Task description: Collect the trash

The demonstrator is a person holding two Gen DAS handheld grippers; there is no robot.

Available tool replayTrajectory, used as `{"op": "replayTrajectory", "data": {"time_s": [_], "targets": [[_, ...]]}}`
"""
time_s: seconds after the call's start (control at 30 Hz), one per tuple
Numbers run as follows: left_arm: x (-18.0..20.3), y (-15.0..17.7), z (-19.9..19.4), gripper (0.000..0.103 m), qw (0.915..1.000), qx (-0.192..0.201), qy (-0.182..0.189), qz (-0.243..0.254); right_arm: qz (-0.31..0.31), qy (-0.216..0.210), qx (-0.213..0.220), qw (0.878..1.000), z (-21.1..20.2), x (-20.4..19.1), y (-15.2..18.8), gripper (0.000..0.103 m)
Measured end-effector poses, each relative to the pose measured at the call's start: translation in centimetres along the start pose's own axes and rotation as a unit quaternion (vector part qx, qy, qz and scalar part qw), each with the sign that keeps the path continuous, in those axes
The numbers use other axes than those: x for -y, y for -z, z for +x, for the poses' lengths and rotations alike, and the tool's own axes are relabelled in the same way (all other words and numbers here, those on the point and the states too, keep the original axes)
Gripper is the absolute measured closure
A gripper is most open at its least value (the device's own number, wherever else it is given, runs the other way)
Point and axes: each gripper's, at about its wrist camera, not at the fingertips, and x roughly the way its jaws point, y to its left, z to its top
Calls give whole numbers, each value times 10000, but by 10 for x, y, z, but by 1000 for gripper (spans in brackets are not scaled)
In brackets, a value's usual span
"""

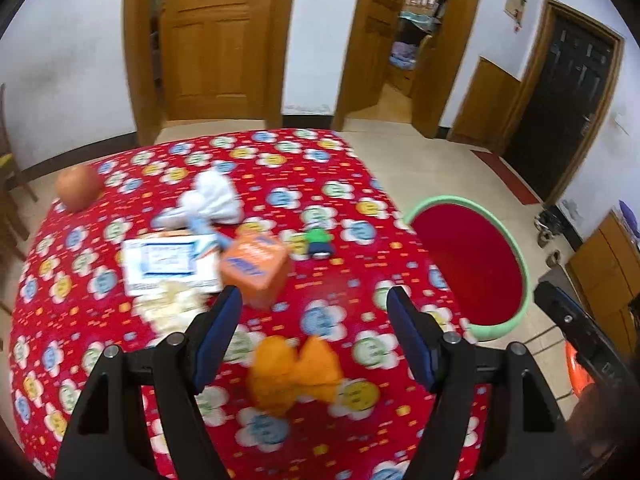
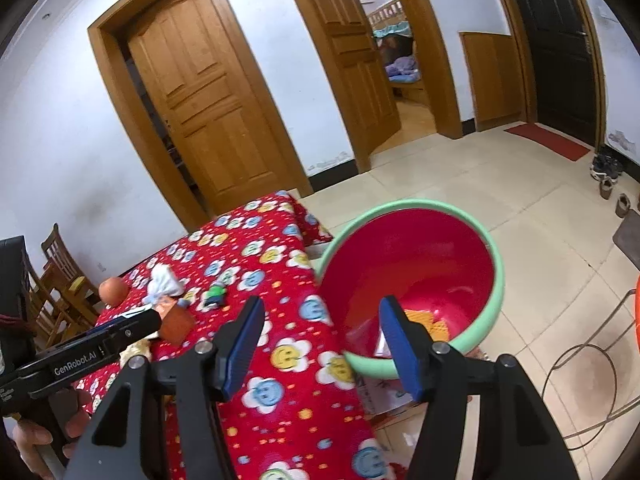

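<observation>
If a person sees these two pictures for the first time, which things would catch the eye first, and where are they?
Probably the bright red tablecloth with smiling flowers, which fills the left wrist view. Next, the red basin with a green rim, beside the table's right edge, with some scraps at its bottom. Then the orange peel on the cloth between the open left gripper fingers.

Home: wooden doors (image 1: 218, 36), bedroom beyond doorway (bedding visible), shoes (image 2: 606, 170) by wall.
</observation>
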Motion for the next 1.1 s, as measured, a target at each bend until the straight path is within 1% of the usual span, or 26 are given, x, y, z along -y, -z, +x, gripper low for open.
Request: {"op": "replayTrajectory", "data": {"time_s": [0.17, 0.3, 0.43, 0.73, 0.87, 1.1], "targets": [[-34, 10, -7, 29, 9993, -8, -250, -288, -77, -132, -61, 9999, 1, -18, 6, 40], [-60, 20, -5, 29, 9975, -76, -496, -507, -155, -216, -116, 9996, 4, -31, 12, 40], [-81, 25, -1, 29, 9955, -143, -596, -725, -202, -266, -196, 9992, 9, -39, 17, 39], [-98, 29, 24, 28, 9929, -392, -676, -892, -248, -292, -395, 9985, 22, -49, 26, 39], [-98, 30, 36, 28, 9928, -501, -661, -868, -220, -257, -469, 9983, 26, -48, 28, 39], [-98, 31, 47, 29, 9934, -572, -551, -833, -193, -203, -581, 9979, 34, -47, 31, 39]]}}
